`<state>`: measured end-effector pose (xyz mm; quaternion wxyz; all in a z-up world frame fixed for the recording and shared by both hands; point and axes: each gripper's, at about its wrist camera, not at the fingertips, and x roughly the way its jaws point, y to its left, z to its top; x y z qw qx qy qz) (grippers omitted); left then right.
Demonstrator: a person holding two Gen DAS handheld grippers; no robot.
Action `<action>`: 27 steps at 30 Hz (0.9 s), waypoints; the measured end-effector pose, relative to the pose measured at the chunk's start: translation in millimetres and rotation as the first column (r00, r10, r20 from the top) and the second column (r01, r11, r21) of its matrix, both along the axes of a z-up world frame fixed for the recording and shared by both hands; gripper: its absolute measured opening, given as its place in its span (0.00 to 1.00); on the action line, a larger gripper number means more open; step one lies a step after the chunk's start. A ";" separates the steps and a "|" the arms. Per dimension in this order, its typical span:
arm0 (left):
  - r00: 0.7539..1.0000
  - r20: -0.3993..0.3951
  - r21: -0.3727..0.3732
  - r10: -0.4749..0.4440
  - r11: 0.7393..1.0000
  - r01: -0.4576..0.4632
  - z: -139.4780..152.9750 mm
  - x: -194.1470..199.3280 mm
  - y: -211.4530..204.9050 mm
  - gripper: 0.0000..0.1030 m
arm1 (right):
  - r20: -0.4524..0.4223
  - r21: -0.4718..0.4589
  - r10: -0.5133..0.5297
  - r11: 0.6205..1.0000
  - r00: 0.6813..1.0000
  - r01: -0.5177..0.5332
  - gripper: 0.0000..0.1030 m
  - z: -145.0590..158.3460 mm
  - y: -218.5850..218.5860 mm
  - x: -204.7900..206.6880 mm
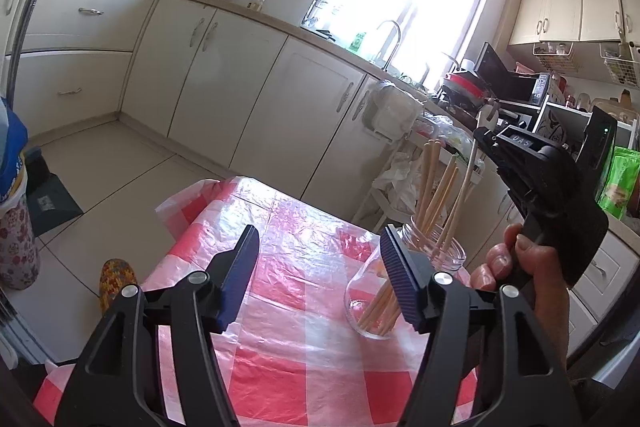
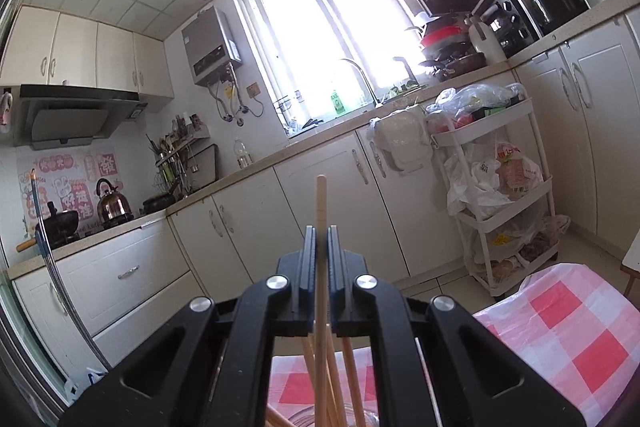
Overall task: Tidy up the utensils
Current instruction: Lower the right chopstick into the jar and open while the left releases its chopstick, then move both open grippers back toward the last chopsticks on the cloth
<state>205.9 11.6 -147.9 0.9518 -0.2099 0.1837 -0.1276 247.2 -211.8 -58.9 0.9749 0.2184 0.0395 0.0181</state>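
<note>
The tabletop (image 1: 304, 367) is covered in thin, glossy, crinkled plastic in red and white checks. The jar (image 1: 370, 291) is clear, smooth glass. The chopsticks (image 1: 430, 183) in it look like pale, matt bare wood, as does the chopstick (image 2: 321, 203) clamped in the right tool (image 2: 321, 239). Both tools are matt black plastic with shiny metal pivot pins; the left tool (image 1: 320, 267) has dark blue ribbed pads (image 1: 394, 267). The cabinet doors (image 1: 256, 99) are smooth cream panels with metal handles, and the floor (image 1: 104, 163) is pale, faintly shiny tile.
</note>
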 end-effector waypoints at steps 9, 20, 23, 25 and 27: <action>1.000 0.005 0.017 0.012 1.000 -0.012 0.2 0.2 -2.4 0.61 | -0.072 -0.112 0.062 0.991 0.996 -0.069 0.06 -8.7 20.4 -25.0; 1.000 -0.015 0.061 0.015 0.998 -0.014 2.2 -0.4 -8.2 0.66 | -0.229 -0.129 0.089 0.984 0.969 -0.121 0.24 -22.4 14.1 -53.7; 0.999 -0.043 0.093 0.021 0.996 -0.017 5.2 -4.5 -9.3 0.66 | -0.259 -0.129 0.096 0.983 0.961 -0.133 0.24 -19.2 6.5 -78.6; 0.998 -0.053 0.113 0.022 0.994 -0.016 8.2 -9.9 -9.4 0.67 | -0.305 -0.125 0.097 0.982 0.947 -0.141 0.24 -22.9 0.7 -96.0; 0.997 -0.068 0.148 0.027 0.989 -0.017 11.6 -14.4 -12.0 0.68 | -0.369 -0.112 0.100 0.982 0.924 -0.151 0.24 -32.4 -5.1 -111.5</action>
